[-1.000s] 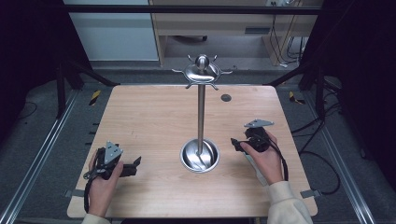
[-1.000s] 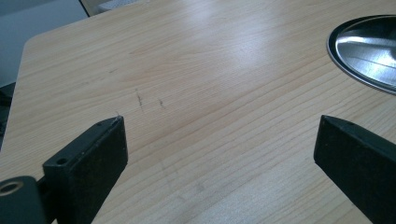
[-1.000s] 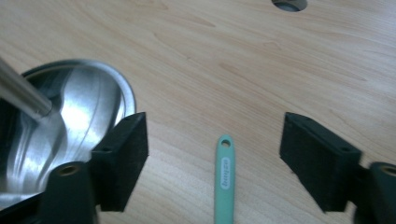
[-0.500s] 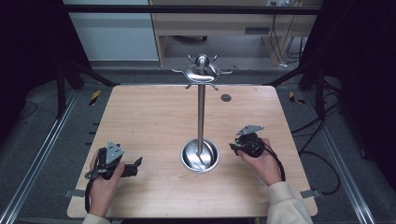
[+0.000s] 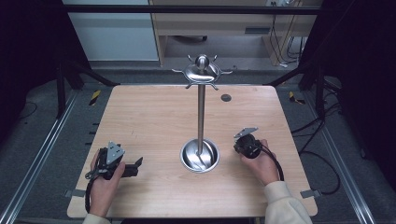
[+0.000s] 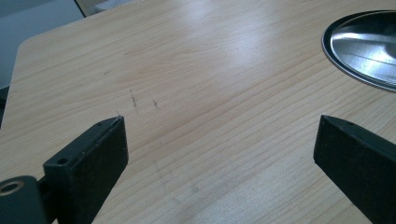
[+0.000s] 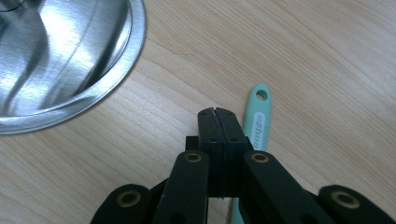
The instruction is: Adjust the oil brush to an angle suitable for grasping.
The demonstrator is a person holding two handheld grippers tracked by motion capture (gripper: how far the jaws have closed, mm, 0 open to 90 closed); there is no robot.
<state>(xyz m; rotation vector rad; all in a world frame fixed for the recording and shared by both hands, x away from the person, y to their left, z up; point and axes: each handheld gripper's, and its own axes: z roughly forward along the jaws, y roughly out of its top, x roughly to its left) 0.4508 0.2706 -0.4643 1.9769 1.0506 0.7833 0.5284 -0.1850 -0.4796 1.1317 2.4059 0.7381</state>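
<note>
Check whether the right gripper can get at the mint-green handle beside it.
Probably yes: the mint-green handle lies just beside the right gripper, with nothing between. Its jaws have just closed on nothing, so they must reopen.

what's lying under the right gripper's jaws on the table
A mint green handle with a hanging hole lies flat on the wooden table, just beside and beneath the shut right gripper. Its lower part is covered by the gripper, so the tool's working end cannot be seen.

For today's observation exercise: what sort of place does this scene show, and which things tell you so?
Probably a lab or workshop set up for recording handling tasks. A bare wooden table stands inside a dark metal frame, loose cables lie on the grey floor, and a person works a hand-held right gripper near a steel hook stand.
</note>
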